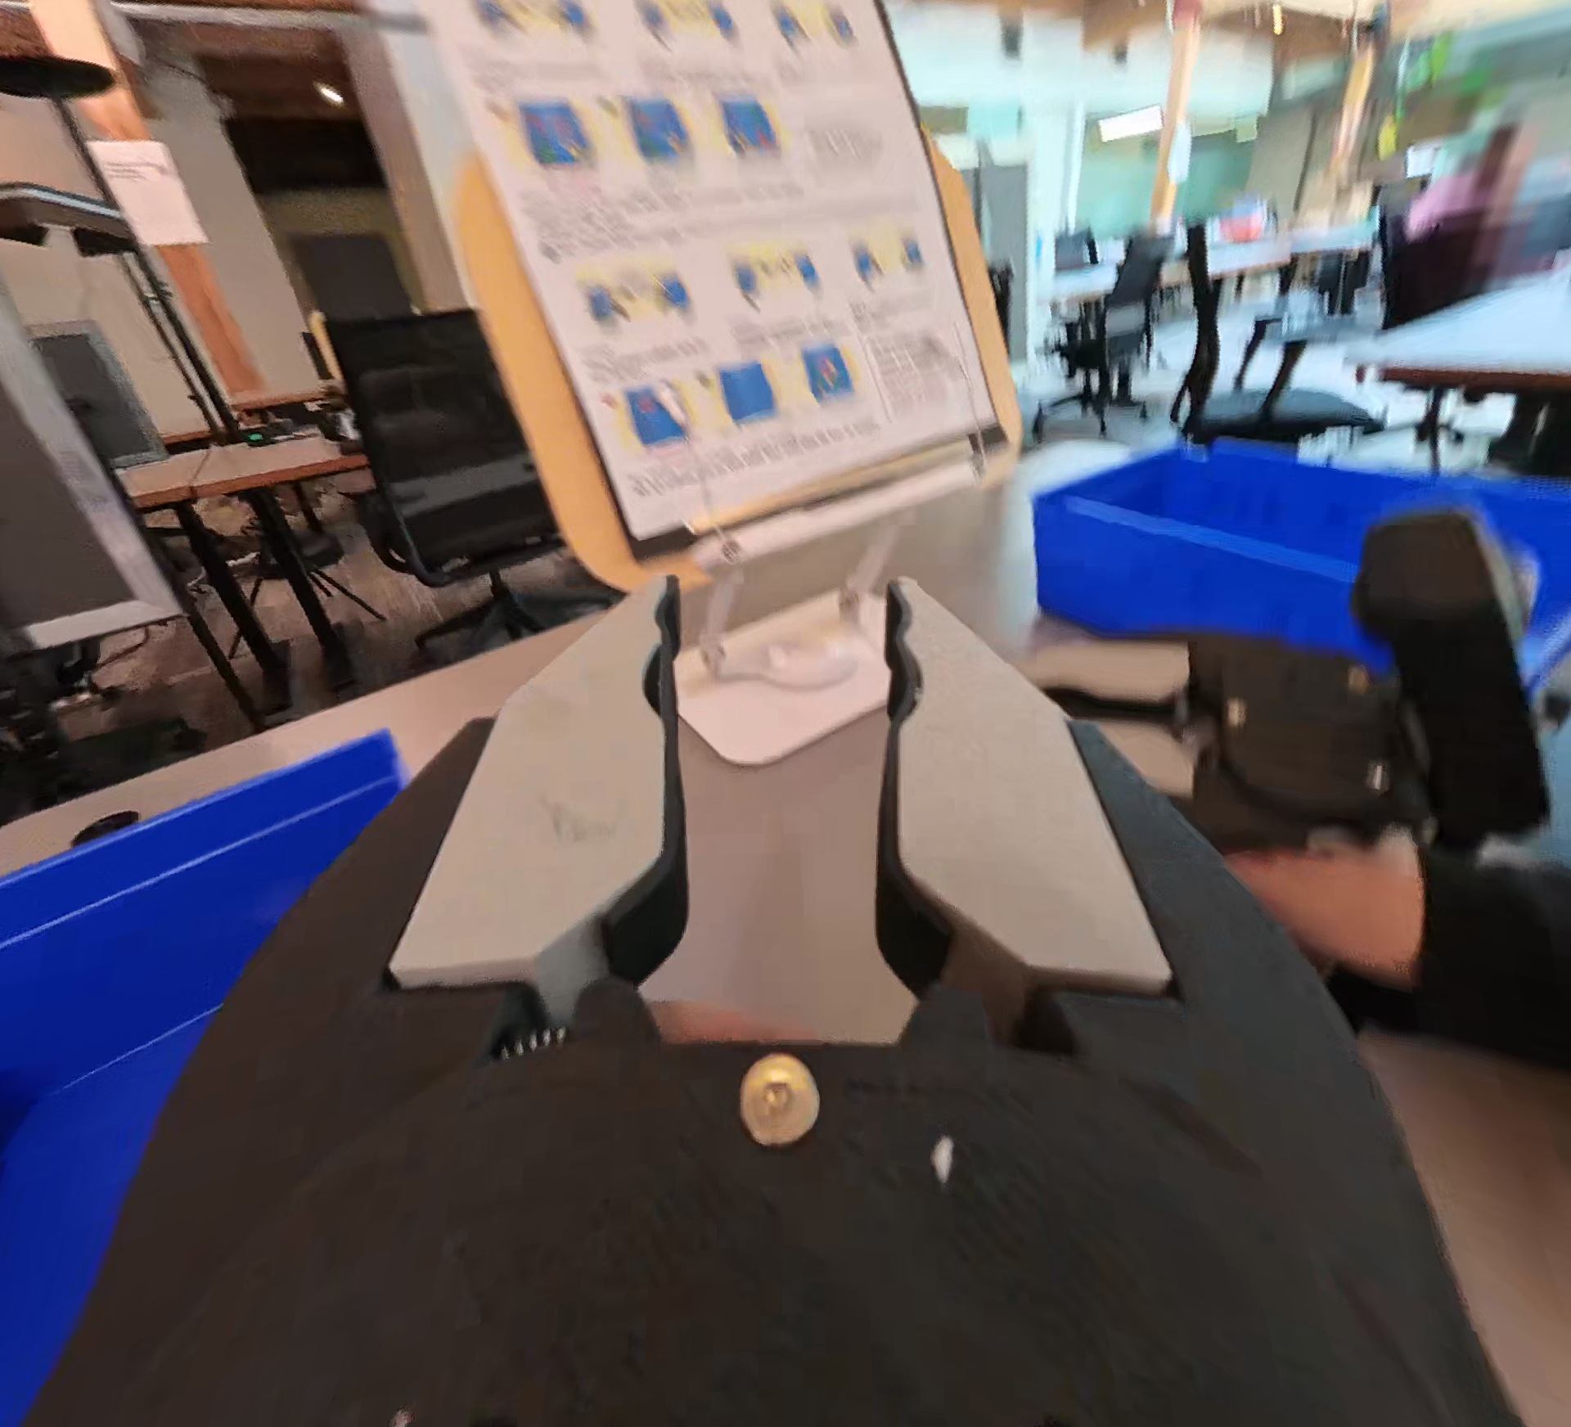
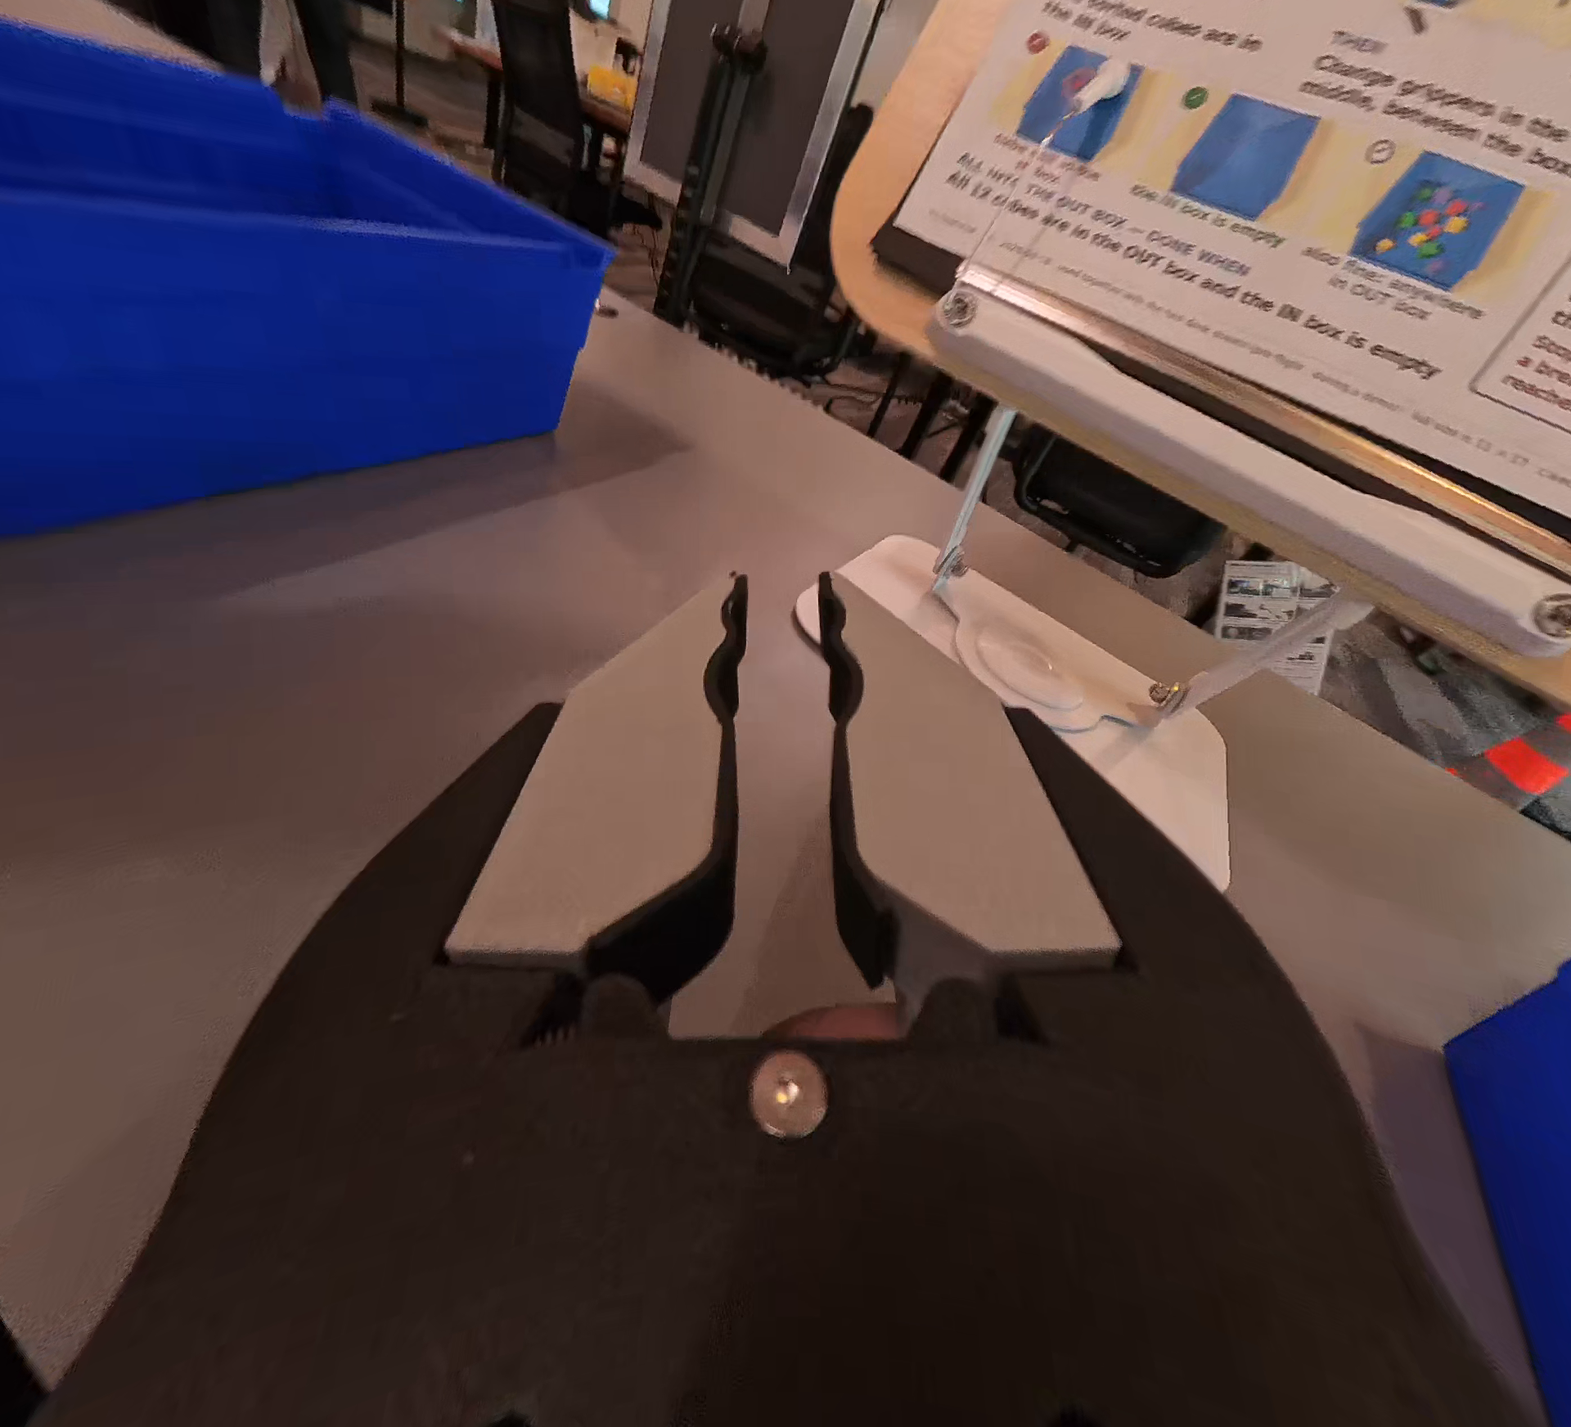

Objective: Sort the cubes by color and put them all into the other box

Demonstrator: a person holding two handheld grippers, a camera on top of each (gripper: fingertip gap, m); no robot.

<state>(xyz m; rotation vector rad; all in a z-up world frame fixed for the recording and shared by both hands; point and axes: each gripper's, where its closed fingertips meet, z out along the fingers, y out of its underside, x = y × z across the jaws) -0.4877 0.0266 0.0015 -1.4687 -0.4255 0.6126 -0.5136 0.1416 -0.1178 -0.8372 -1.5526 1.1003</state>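
No cubes are in view. My left gripper [image 1: 782,604] is open and empty above the grey table [image 1: 765,876], pointing at the white base of a document stand. A blue box [image 1: 170,919] lies at its lower left and a second blue box [image 1: 1216,536] at the right. The insides of both are hidden. My right gripper [image 2: 782,587] is empty, its jaws a narrow gap apart, low over the table [image 2: 340,664]. A blue box [image 2: 255,298] lies to its left, and a blue box corner [image 2: 1513,1148] shows at the lower right.
A stand with a printed instruction sheet [image 1: 723,238] rises on a white base [image 1: 782,689] between the boxes; it also shows in the right wrist view [image 2: 1275,153]. The other gripper's black body [image 1: 1445,672] and a hand sit before the right box. Office chairs and tables stand behind.
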